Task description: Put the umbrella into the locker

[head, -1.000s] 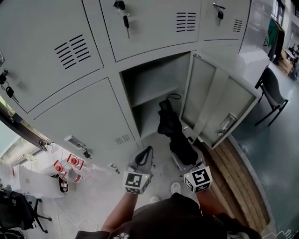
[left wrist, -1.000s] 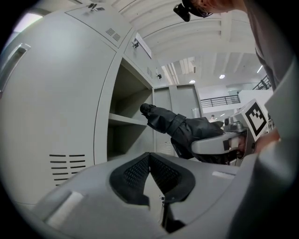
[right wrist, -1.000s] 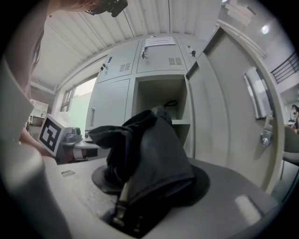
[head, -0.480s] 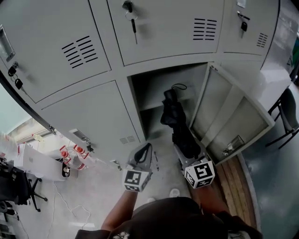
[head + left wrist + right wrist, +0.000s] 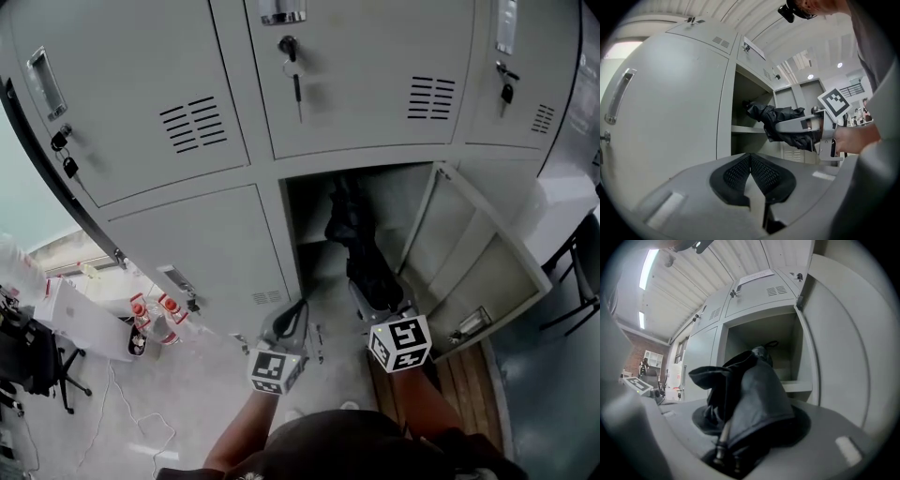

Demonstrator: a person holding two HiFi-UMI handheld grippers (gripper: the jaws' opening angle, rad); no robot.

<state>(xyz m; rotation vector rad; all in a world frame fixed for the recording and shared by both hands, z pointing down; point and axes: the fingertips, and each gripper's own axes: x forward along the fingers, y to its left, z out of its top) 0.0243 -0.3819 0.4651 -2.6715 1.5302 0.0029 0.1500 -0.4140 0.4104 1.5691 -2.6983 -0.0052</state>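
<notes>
Ahead of my right tongs (image 5: 373, 298), which are clamped on the black umbrella (image 5: 745, 399), the folded canopy hides both pads and much of the locker (image 5: 314, 216) interior. The umbrella's far end reaches the mouth of the open bay near the shelf (image 5: 797, 386); I cannot tell whether it touches. My left tongs (image 5: 750, 158), just left of the right pair, are closed on nothing. The door (image 5: 478, 272) stands swung out to the right of the right tongs. Keys (image 5: 296, 82) hang from the shut door above. Red-topped objects (image 5: 150, 314) far left are too small to identify.
</notes>
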